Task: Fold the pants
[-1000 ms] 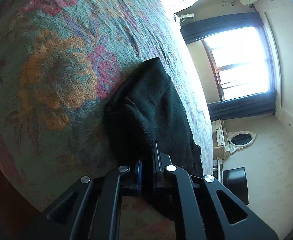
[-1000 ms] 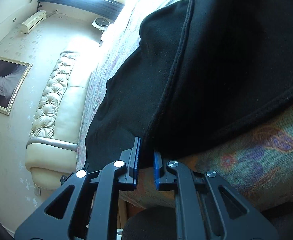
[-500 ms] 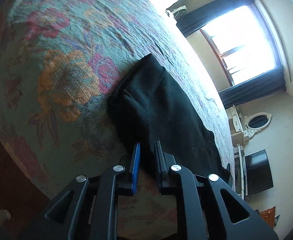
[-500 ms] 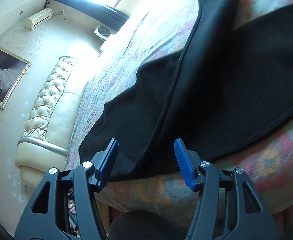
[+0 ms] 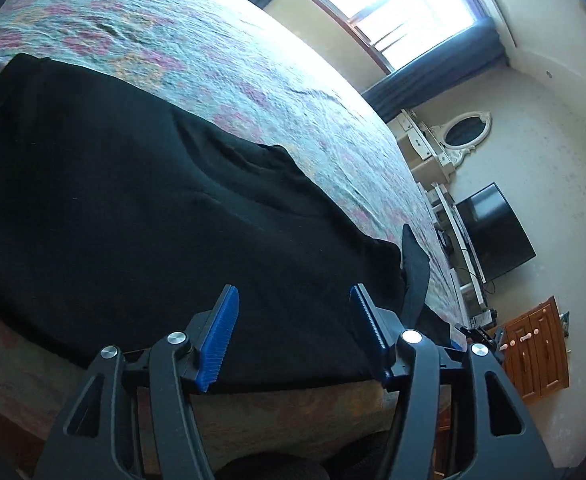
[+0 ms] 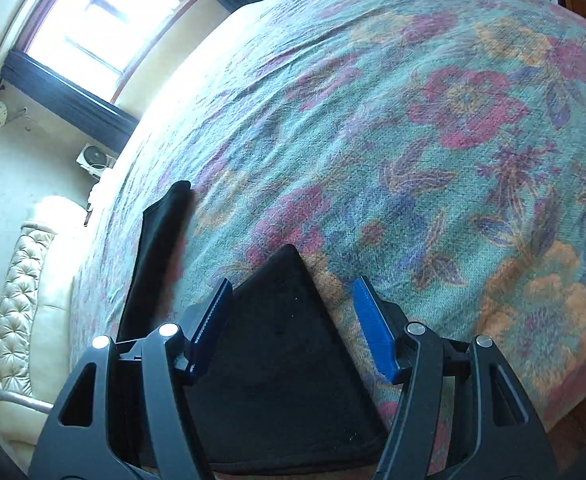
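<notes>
The black pants [image 5: 133, 208] lie flat on the floral bedspread [image 5: 221, 64], near the bed's front edge. My left gripper [image 5: 295, 332] is open and empty, its blue pads hovering over the pants' near edge. In the right wrist view the pants [image 6: 277, 352] show as a dark slab with a pointed corner under the gripper, and a narrow black strip [image 6: 157, 248] runs off to the left. My right gripper [image 6: 293, 324] is open and empty above that corner.
The bedspread [image 6: 413, 120] fills the right wrist view. A cream tufted headboard [image 6: 17, 304] is at left. A dresser with oval mirror [image 5: 465, 136], a black TV [image 5: 493, 232] and a wooden cabinet [image 5: 541, 352] stand beyond the bed. A bright window [image 5: 393, 4] is behind.
Both grippers have let go of the pants and opened wide. Both have swung to new viewpoints; the pants now lie flat on the bed.
</notes>
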Motion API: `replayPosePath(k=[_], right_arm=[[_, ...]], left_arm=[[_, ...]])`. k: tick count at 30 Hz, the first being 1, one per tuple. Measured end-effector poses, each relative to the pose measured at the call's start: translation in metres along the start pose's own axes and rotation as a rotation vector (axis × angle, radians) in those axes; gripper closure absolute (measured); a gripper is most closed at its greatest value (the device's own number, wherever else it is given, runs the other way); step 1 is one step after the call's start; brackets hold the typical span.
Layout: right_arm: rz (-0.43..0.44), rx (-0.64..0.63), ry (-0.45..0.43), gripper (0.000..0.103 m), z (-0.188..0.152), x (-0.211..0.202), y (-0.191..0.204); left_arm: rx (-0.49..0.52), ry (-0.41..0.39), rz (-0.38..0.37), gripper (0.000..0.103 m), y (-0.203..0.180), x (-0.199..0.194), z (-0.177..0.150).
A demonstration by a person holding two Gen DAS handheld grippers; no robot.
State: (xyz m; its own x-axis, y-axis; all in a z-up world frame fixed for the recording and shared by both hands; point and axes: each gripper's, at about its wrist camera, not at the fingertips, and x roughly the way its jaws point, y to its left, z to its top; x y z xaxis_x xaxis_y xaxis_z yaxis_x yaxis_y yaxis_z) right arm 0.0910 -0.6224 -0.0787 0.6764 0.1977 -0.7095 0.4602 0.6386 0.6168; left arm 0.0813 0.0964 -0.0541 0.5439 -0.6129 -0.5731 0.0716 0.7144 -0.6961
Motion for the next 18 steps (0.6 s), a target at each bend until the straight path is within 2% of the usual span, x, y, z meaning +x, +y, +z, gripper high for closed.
replayPosePath(k=[1,2,4,5,6,7,8,10,12,14,16,17,18], right_arm=[[0.027,-0.014,0.016,0.036,0.004,0.003,-0.005],[0.047,-0.041,0.032,0.028,0.005,0.008,-0.004],[0.036,-0.116,0.047,0.027,0.009,0.019,0.007],[0.022,-0.162,0.06,0.039,0.003,0.018,0.022],[0.031,-0.206,0.079,0.072,0.002,0.021,0.028],[0.039,-0.232,0.11,0.088,0.0,0.025,0.031],[0.048,-0.24,0.122,0.09,0.001,0.028,0.031],[0.027,-0.291,0.067,0.091,0.005,0.016,0.034],[0.021,-0.286,0.004,0.091,0.01,0.004,0.028],[0.003,-0.244,0.025,0.093,0.018,0.015,0.009],[0.034,-0.219,0.029,0.091,0.018,0.017,0.001],[0.031,-0.211,0.025,0.083,0.02,0.013,0.004],[-0.025,-0.217,-0.012,0.07,0.021,0.002,0.008]], left_arm=[[-0.002,0.019,-0.022,0.034,-0.011,0.012,-0.002],[-0.001,0.04,-0.036,0.031,-0.02,0.025,-0.005],[0.004,0.085,-0.049,0.031,-0.037,0.05,-0.01],[0.007,0.103,-0.055,0.031,-0.045,0.062,-0.013],[0.009,0.117,-0.058,0.031,-0.052,0.073,-0.015],[0.008,0.13,-0.061,0.031,-0.059,0.083,-0.019],[0.003,0.142,-0.064,0.031,-0.065,0.092,-0.022],[-0.008,0.161,-0.068,0.031,-0.074,0.107,-0.027],[-0.004,0.169,-0.07,0.031,-0.084,0.118,-0.031],[0.02,0.174,-0.064,0.031,-0.088,0.123,-0.034],[0.05,0.173,-0.058,0.03,-0.092,0.126,-0.037],[0.064,0.171,-0.057,0.03,-0.093,0.127,-0.038],[0.077,0.169,-0.058,0.029,-0.093,0.127,-0.038]])
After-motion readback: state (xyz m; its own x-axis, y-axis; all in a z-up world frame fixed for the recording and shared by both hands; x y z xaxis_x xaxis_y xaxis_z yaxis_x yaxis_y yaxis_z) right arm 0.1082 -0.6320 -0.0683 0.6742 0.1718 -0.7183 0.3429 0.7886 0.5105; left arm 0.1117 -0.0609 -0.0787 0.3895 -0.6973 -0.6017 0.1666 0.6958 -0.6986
